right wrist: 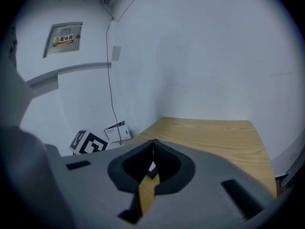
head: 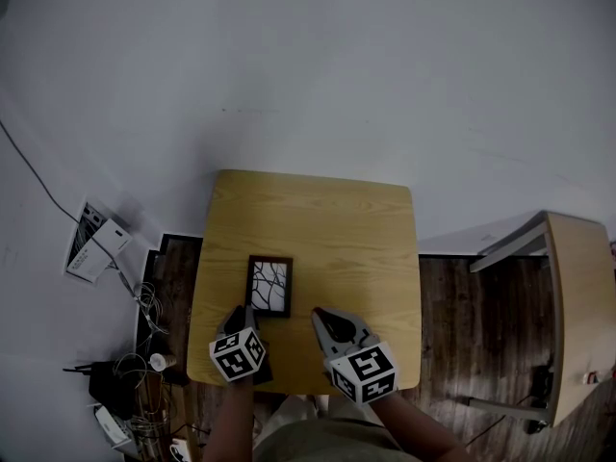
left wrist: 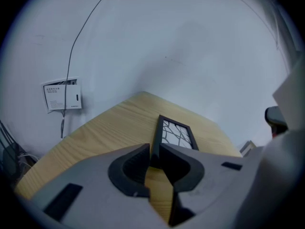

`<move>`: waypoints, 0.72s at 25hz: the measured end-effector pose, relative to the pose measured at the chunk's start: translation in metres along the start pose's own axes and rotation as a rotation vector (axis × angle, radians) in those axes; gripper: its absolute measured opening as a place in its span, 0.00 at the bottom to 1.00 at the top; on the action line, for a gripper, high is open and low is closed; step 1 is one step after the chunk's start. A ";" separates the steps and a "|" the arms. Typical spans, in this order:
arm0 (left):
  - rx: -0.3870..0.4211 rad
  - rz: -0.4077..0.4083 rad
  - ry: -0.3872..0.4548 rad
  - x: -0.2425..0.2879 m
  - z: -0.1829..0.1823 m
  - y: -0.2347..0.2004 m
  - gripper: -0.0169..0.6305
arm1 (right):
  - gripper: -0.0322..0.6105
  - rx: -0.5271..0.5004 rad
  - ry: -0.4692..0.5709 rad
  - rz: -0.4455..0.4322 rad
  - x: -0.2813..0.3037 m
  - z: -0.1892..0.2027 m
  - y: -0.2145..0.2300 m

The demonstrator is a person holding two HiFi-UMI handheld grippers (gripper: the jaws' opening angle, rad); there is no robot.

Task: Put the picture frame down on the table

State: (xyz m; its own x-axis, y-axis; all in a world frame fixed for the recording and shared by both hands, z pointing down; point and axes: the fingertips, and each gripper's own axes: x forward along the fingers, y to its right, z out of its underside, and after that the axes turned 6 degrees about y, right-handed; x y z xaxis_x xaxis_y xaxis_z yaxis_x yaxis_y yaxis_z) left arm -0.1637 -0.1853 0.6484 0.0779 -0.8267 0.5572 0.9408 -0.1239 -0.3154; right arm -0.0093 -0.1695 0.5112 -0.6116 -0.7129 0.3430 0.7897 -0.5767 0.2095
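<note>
L tool clamps rect. dark picture frame (on woodgrain table); R tool clenched, empty.

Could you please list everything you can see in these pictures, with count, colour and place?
table: one, light wood, centre, against the pale wall
picture frame: one, dark, white branch-pattern picture, on the table's near left part
second table: one, light wood, far right
wall box: one, white, left of the table
cables: a tangle, pale and dark, lower left
floor: dark wood boards, beside the table
left hand-held gripper: one, grey, shut on the picture frame's near edge
right hand-held gripper: one, grey, shut, empty, right of the frame
</note>
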 end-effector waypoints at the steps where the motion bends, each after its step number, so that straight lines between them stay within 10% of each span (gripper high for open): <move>1: -0.001 -0.002 0.000 0.000 0.000 -0.001 0.11 | 0.05 0.000 0.001 0.001 0.000 0.000 0.000; 18: -0.040 0.034 0.071 -0.047 -0.021 0.000 0.06 | 0.05 -0.015 0.027 0.008 -0.017 -0.002 -0.020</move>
State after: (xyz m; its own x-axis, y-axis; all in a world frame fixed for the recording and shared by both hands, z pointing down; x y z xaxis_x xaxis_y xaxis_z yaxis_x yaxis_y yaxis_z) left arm -0.1740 -0.1585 0.6062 0.0846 -0.8674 0.4904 0.9240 -0.1159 -0.3644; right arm -0.0151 -0.1465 0.4995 -0.6068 -0.7276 0.3200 0.7936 -0.5771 0.1927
